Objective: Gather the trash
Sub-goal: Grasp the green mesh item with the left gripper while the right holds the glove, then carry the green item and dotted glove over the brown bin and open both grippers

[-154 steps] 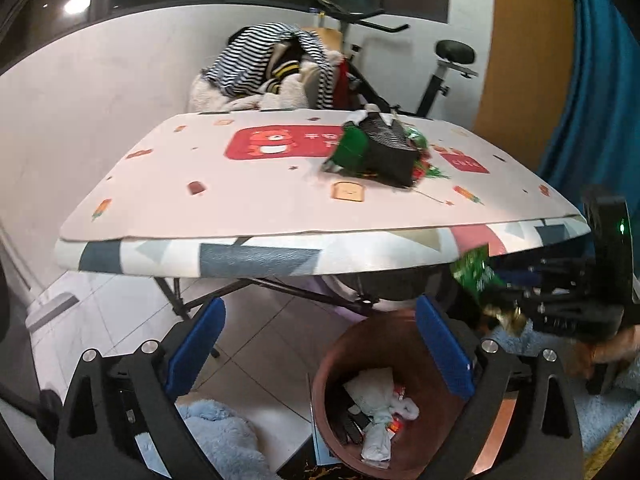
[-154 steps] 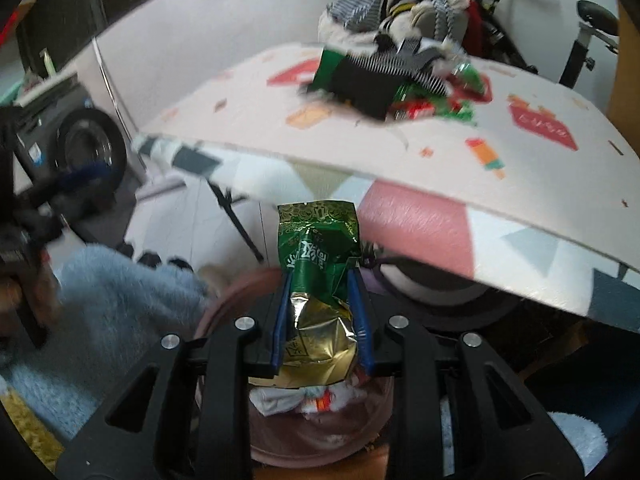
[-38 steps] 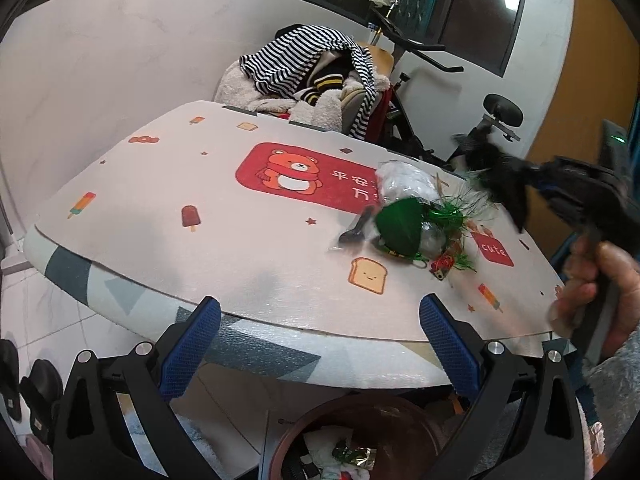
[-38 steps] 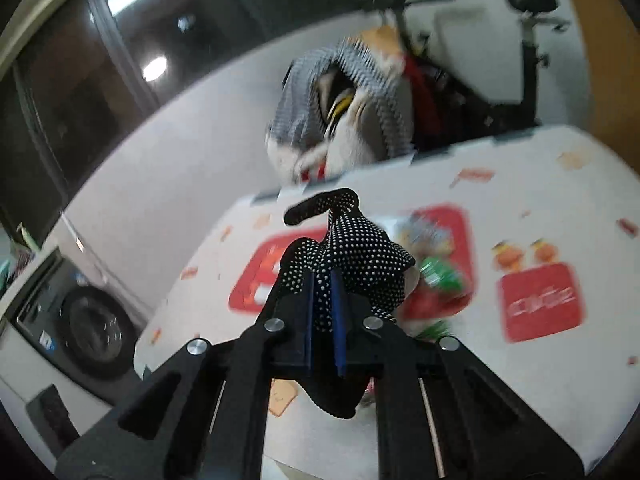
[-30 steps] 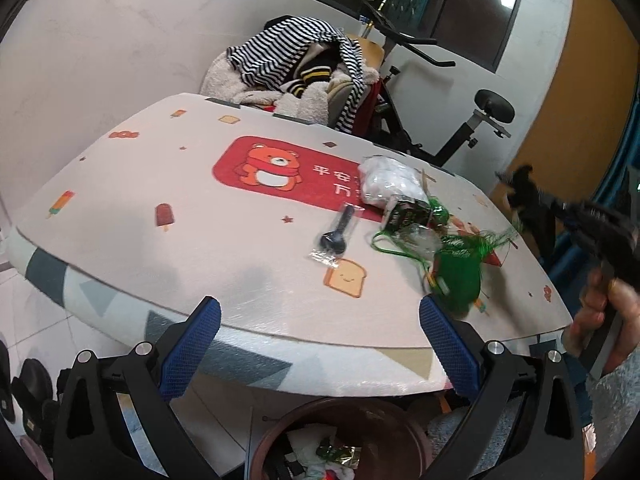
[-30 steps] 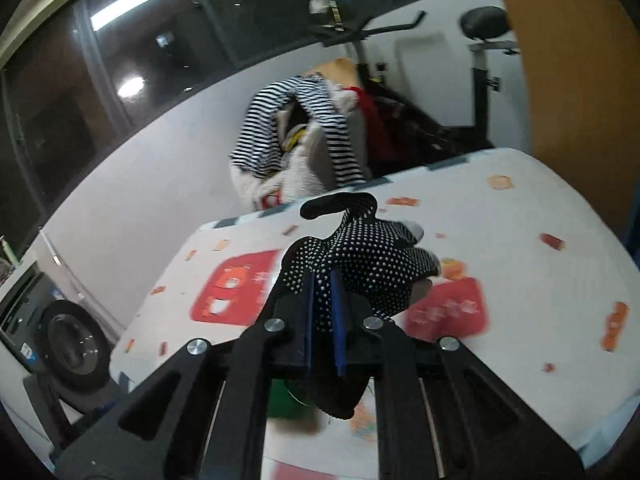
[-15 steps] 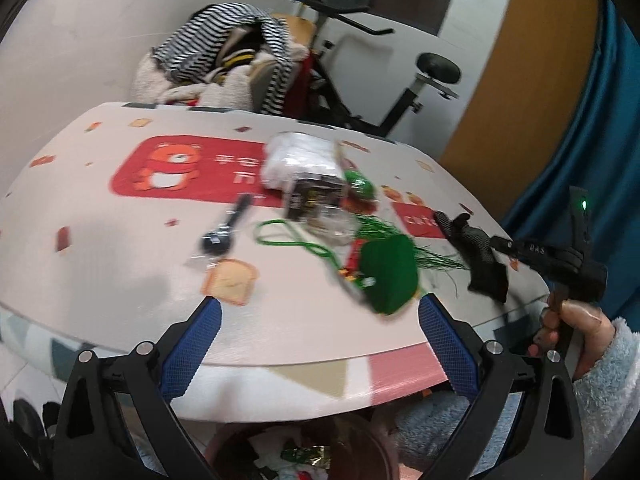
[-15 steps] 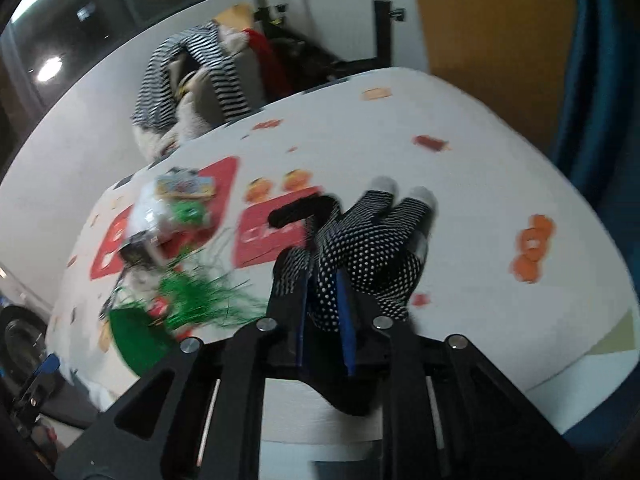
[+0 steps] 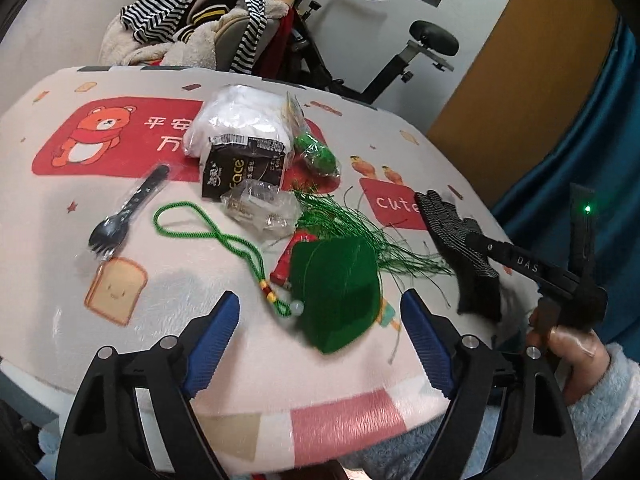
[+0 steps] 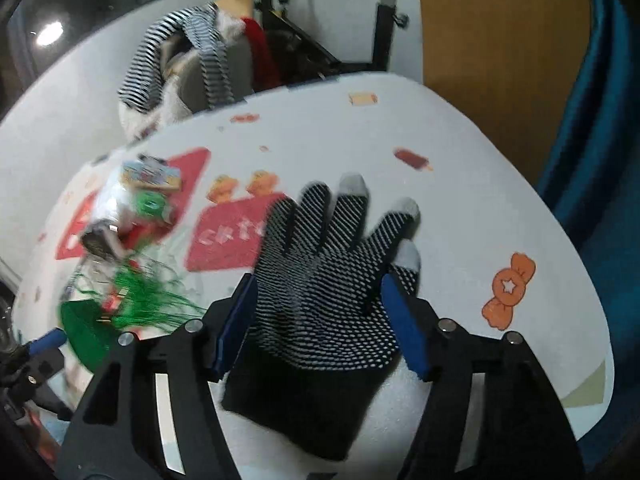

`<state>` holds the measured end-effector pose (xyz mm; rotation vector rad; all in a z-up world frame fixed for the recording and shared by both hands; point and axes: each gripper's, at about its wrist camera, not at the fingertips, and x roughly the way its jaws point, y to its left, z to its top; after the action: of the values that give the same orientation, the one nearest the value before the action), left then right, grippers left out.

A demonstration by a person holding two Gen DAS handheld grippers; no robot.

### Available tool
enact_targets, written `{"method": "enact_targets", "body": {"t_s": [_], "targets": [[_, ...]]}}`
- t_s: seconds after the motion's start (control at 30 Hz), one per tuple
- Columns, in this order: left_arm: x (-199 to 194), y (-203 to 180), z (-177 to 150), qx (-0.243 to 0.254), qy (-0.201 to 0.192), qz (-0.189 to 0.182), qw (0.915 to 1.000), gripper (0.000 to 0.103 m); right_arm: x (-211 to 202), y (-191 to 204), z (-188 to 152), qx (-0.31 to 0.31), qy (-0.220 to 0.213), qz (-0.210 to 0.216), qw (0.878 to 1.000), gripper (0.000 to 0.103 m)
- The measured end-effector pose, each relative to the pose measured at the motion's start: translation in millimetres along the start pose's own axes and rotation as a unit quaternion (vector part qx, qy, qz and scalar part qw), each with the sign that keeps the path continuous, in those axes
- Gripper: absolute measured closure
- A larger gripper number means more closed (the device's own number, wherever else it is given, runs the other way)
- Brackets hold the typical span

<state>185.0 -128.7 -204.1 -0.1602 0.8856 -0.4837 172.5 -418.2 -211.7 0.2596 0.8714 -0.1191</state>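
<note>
The right hand-held gripper (image 10: 320,320) stands with its 2 blue-padded fingers (image 10: 404,328) spread wide apart, and a black knit glove (image 10: 328,304) lies flat between them on the bench (image 10: 460,208). The glove's palm is covered in small white grip dots, and 3 of its fingertips are plain grey. Whether the pads touch the glove's edges cannot be told. In the left wrist view the same glove (image 9: 460,236) shows near the bench's right edge, under the black bar of the right hand-held gripper (image 9: 516,260).

The left hand-held gripper (image 9: 320,340) is also parted, its ribbed blue pads (image 9: 212,340) holding nothing, hovering over the near edge of the bench (image 9: 60,216), whose soft pale cover is printed with a red bear panel, a toast slice and other small cartoons.

Just ahead of it lies the trash pile. A flat green felt-like piece (image 9: 336,292) with a fan of thin green threads (image 9: 360,232) sits nearest, touching a small red wrapper (image 9: 286,260). A green beaded cord (image 9: 216,232) loops to its left. Behind are a crumpled clear plastic wrap (image 9: 260,208), a dark glossy tissue pack (image 9: 244,168), a white bundle in clear film (image 9: 240,120) and a clear bag with something green inside (image 9: 316,152). A black plastic spork in a clear sleeve (image 9: 128,208) lies apart, to the left.
</note>
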Motion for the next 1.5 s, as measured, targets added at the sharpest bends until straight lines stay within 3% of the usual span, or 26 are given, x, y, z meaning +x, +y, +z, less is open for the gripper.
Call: {"method": "enact_targets", "body": {"t_s": [0.1, 0.13, 0.2, 0.23, 0.27, 0.3, 0.33, 0.4, 0.63, 0.83, 1.07, 1.27, 1.5], "targets": [[9.3, -5.2, 4.7, 0.008, 0.001, 0.005, 0.9999, 0.027, 10.6, -8.5, 0.3, 0.026, 0.014, 0.008, 1.0, 0.042], [11.6, -5.8, 6.5, 0.01, 0.002, 0.006, 0.9999, 0.038, 11.9, -9.5, 0.6, 0.028, 0.013, 0.01, 0.999, 0.044], [16.4, -5.6, 9.6, 0.011, 0.006, 0.0, 0.9999, 0.059, 13.9, -11.1, 1.5, 0.025, 0.012, 0.011, 1.0, 0.058], [15.5, -5.1, 11.7, 0.01, 0.003, 0.004, 0.9999, 0.06, 15.4, -11.9, 2.6, 0.022, 0.015, 0.014, 1.0, 0.061], [14.3, -4.8, 13.0, 0.011, 0.001, 0.007, 0.9999, 0.061, 16.3, -13.0, 3.5, 0.021, 0.016, 0.019, 0.999, 0.069], [10.4, -3.2, 14.8, 0.012, -0.002, 0.006, 0.9999, 0.062, 16.9, -14.4, 4.8, 0.022, 0.018, 0.024, 0.999, 0.083], [5.4, 0.2, 17.0, 0.008, -0.007, 0.002, 0.9999, 0.063, 17.9, -16.4, 6.4, 0.026, 0.024, 0.031, 0.999, 0.088], [-5.7, 7.4, 21.8, -0.002, -0.014, -0.001, 0.9999, 0.064, 11.7, -21.6, 11.4, 0.044, 0.021, 0.044, 0.998, 0.089], [-84.6, 36.7, 48.7, -0.031, -0.087, -0.01, 0.9956, 0.064, -42.2, -23.0, 37.0, 0.078, -0.057, 0.076, 0.992, 0.089], [-151.3, 53.4, 58.4, -0.038, -0.133, -0.018, 0.9902, 0.064, -84.0, 6.8, 46.3, 0.041, -0.094, 0.103, 0.989, 0.089], [-210.0, 56.7, 54.8, -0.021, -0.165, -0.013, 0.9859, 0.064, -117.9, 50.6, 27.1, -0.009, -0.104, 0.136, 0.985, 0.089], [-242.8, 43.9, 31.1, 0.006, -0.163, -0.027, 0.9863, 0.064, -137.0, 86.4, -3.6, -0.036, -0.099, 0.172, 0.98, 0.089], [-242.1, 32.3, -21.2, 0.026, -0.117, -0.06, 0.9909, 0.063, -153.0, 108.9, -39.9, -0.047, -0.089, 0.202, 0.974, 0.089]]}}
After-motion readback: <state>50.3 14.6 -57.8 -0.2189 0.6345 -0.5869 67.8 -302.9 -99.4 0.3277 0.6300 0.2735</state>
